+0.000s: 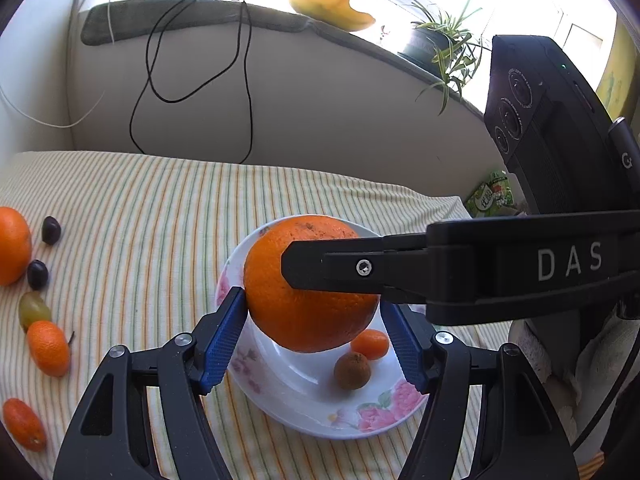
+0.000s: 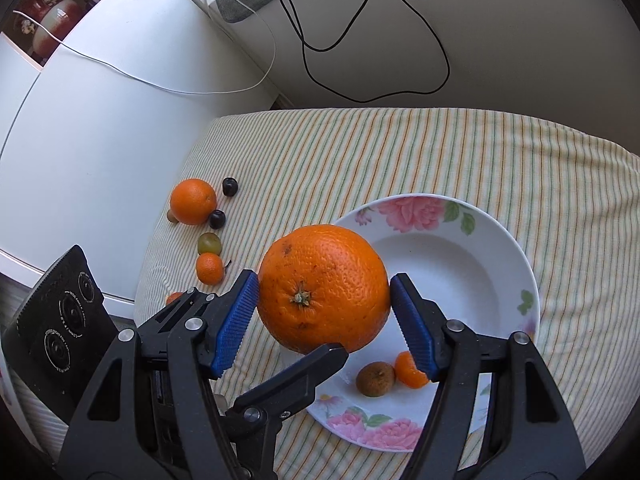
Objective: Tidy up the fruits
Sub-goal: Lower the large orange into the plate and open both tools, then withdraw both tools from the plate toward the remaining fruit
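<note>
A large round orange sits between the pads of both grippers, above the near-left rim of a white floral ceramic plate on a striped tablecloth. In the plate lie a small brown fruit and a small tangerine, touching. Left of the plate lie a smaller orange, two dark grapes, a green grape and a kumquat.
</note>
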Tool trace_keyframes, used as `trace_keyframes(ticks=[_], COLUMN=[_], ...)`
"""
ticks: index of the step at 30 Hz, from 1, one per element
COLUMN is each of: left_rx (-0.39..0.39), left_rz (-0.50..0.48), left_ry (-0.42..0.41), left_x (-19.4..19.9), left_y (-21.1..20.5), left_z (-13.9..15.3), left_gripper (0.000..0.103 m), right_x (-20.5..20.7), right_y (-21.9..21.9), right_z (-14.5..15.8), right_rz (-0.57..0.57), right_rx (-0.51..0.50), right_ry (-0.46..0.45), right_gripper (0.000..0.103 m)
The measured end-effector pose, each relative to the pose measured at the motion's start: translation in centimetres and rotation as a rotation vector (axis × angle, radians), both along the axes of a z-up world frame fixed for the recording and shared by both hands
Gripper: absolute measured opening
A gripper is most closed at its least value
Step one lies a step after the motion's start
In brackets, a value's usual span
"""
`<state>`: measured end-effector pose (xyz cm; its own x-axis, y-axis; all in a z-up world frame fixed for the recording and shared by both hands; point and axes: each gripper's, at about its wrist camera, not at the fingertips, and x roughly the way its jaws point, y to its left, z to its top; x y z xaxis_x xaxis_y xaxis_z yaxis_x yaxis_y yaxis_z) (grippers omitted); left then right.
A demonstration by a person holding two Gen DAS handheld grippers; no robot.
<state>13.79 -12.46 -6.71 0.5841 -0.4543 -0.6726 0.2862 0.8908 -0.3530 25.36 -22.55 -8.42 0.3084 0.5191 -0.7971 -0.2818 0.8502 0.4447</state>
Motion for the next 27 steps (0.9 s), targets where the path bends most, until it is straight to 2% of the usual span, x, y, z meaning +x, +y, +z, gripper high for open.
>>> trace_keyframes(ticks=[11,15,19,27], left_rx=[0.016,0.024,0.024,0.024], left_rz=[-0.022,-0.007,0.004,0.012], left_ry=[0.019,-0.006,-0.018,-0.040], left_x=[0.5,0.5,0.3,-0.8], left_y=[-1.4,-1.1,-0.1,0.9], left_z=[-0.7,-0.1,0.7,1.4], left_gripper=[0.067,0.066,0.066,0.066], right_x=[0.2,0.6,0.6,-0.4], right_y=[-1.5,-1.9,-2.6,-2.5], right_z=[-0.7,-0.8,0.2,1.9], right_rz=[-0.024,-0.049,-0.072,-0.077], right_rx=[-0.012,-0.008,0.028,0.011], right_ry=[0.002,0.000,-0.018,-0.078], right_gripper=[0.071,0.071,0.071,0.071])
